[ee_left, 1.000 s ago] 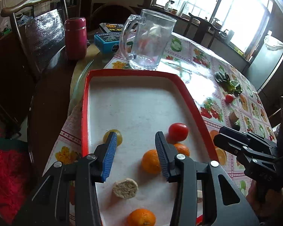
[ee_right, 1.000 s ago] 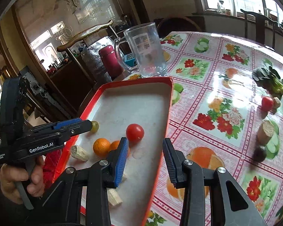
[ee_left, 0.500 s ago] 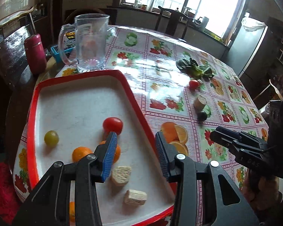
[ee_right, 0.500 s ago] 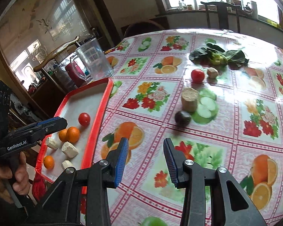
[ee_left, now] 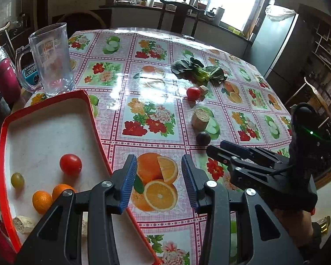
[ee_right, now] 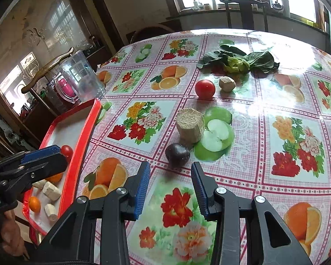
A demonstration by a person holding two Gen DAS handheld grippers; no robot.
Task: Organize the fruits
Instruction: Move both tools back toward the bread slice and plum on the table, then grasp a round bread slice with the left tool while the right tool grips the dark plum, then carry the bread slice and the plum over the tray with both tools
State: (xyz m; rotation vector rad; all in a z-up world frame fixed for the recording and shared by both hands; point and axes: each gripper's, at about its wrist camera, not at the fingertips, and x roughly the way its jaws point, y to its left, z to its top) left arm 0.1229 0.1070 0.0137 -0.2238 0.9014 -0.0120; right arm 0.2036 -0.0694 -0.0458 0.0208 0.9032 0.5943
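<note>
My left gripper (ee_left: 158, 172) is open and empty, hovering over a printed orange just right of the red tray (ee_left: 97, 128). In the tray lie a tomato (ee_left: 70, 164), a green grape (ee_left: 17, 180), oranges (ee_left: 42, 201) and beige chunks (ee_left: 22, 224). My right gripper (ee_right: 170, 176) is open too, with a dark plum (ee_right: 177, 152) on the cloth just ahead of its fingertips. Behind the plum stand a beige cylinder (ee_right: 189, 124), a tomato (ee_right: 205, 88) and a small beige chunk (ee_right: 226, 84). The left gripper (ee_right: 42, 156) shows over the tray (ee_right: 83, 137).
A leafy green bunch (ee_right: 238, 60) lies further back on the flowered tablecloth. A clear glass mug (ee_left: 53, 59) stands behind the tray, with a red flask (ee_left: 5, 79) and a blue box (ee_left: 31, 77) beside it. Chairs and a window counter ring the table.
Both grippers have swung right, off the tray and over the tablecloth. The right gripper has dropped closer to the dark plum and the beige cylinder. Jaw gaps look unchanged.
</note>
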